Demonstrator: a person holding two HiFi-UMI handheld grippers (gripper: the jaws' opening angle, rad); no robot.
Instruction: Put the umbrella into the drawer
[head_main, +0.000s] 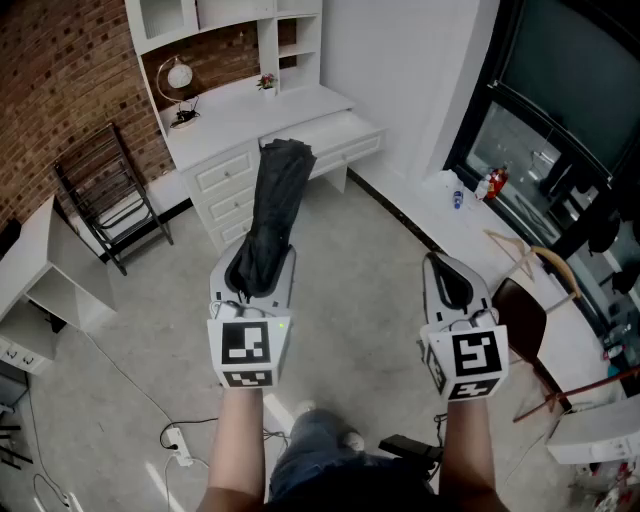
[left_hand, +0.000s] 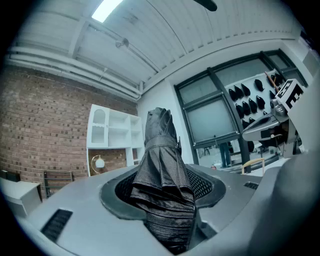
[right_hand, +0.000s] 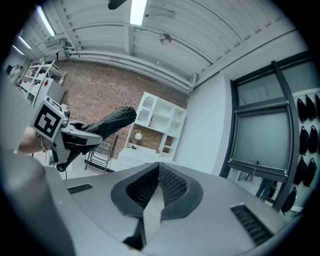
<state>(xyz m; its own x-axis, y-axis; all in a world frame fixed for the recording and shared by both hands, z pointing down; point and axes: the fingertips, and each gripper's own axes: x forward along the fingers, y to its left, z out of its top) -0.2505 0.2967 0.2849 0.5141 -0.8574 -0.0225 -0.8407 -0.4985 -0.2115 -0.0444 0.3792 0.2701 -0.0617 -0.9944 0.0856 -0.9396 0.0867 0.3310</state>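
**A:** Where's the umbrella (head_main: 272, 215)?

**B:** It's folded, black, and held in the left gripper (head_main: 252, 278), which is clenched round its lower part. The rest sticks out level toward the white table (head_main: 250, 115).

**A:** Is it touching the table?

**B:** No, it's well short of it, over the floor. The drawers (head_main: 228, 178) in the table's front all look closed.

**A:** And the right gripper (head_main: 445, 272)?

**B:** Also short of the table, off to the umbrella's right and apart from it. Its 2 jaws are pressed together with nothing between them.

**A:** Anything on the table?

**B:** A round lamp (head_main: 180, 80) at its back left.
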